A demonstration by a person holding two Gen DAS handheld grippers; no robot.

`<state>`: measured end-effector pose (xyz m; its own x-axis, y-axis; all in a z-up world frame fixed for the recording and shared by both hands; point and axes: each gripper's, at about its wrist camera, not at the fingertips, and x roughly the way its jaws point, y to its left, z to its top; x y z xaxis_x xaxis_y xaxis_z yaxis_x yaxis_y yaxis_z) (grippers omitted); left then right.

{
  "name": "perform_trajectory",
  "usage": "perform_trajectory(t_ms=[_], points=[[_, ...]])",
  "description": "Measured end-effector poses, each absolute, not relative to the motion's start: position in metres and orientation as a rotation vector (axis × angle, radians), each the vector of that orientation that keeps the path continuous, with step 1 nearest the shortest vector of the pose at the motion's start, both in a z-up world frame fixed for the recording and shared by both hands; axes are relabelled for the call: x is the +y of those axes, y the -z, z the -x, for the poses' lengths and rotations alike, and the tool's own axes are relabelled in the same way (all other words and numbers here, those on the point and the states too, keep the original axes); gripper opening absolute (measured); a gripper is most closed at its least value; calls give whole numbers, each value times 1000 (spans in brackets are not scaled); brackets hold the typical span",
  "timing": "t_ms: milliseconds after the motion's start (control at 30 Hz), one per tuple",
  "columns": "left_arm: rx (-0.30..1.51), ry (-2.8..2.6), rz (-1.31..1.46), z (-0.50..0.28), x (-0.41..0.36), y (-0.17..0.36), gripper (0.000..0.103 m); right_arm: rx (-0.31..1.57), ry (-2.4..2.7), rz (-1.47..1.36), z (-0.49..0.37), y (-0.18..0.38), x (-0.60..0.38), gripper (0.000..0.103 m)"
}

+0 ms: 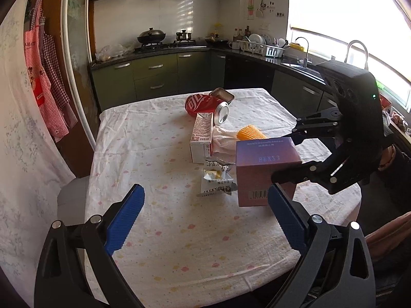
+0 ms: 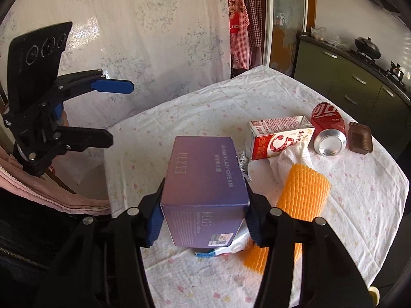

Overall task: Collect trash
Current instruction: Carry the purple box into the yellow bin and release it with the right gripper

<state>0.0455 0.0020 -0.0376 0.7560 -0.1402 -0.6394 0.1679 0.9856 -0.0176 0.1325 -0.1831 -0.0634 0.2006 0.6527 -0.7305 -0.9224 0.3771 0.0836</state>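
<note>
From the left wrist, the left gripper (image 1: pixel 203 220) is hanging wide open and empty over the floral tablecloth (image 1: pixel 164 231). Ahead of it the purple cream box (image 1: pixel 264 169) is sitting in the right gripper (image 1: pixel 282 159), with a torn snack wrapper (image 1: pixel 217 182) just beside it, then a milk carton (image 1: pixel 201 138), a crushed red cola can (image 1: pixel 205 106), a white cloth (image 1: pixel 224 142) and an orange foam sleeve (image 1: pixel 250 133) behind.

From the right wrist, the right gripper (image 2: pixel 204 218) is clamping the purple cream box (image 2: pixel 203 184) between its blue pads (image 2: pixel 154 220), jaws about half spread, the box seemingly clear of the tablecloth (image 2: pixel 334 205). The grip is sitting at the box's near end, so keeping it level and lifting slowly should be stopping it from pivoting; squeezing harder would be crushing the cardboard.
</note>
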Motion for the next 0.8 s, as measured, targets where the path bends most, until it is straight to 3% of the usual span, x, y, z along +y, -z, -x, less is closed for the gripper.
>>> perform_trajectory(t_ms=[267,500,800], points=[[694,180,-65,-40,-10,39,95,729,-1077,342,-103,43,-237,51],[699,216,-81,-43,-21,41,95,742,-754,211,-132,36,-326,51],[740,251,-93,-59,-38,54,95,877,-217,80,-186,81,-459,52]])
